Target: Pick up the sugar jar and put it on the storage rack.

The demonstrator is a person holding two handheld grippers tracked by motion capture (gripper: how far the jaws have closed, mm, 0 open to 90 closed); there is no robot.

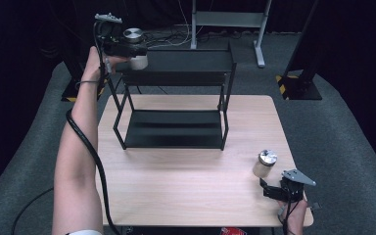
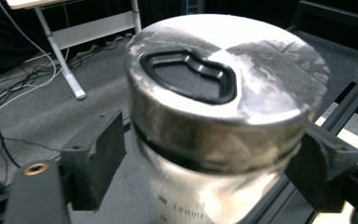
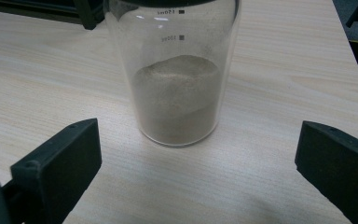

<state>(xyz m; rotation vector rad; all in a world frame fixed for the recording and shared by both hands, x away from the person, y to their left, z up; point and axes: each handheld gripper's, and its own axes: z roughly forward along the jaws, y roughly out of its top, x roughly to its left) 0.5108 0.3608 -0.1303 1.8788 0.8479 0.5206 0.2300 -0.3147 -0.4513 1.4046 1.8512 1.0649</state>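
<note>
A glass jar with a silver metal lid (image 1: 133,35) is at the left end of the black rack's top shelf (image 1: 186,61), with my left gripper (image 1: 133,49) shut on it just under the lid. In the left gripper view the jar's lid (image 2: 223,70) sits between both black pads (image 2: 98,158). I cannot tell whether the jar rests on the shelf. A second jar (image 1: 265,163), part full of brownish powder (image 3: 177,98), stands on the table near its right edge. My right gripper (image 1: 269,190) stands open just in front of it, jaws wide and apart from the glass.
The two-tier black wire rack (image 1: 174,142) stands at the back middle of the wooden table (image 1: 176,191); its lower shelf is bare. Grey carpet surrounds the table, with desk legs (image 1: 259,44) and cables behind it. A cable trails along the left forearm.
</note>
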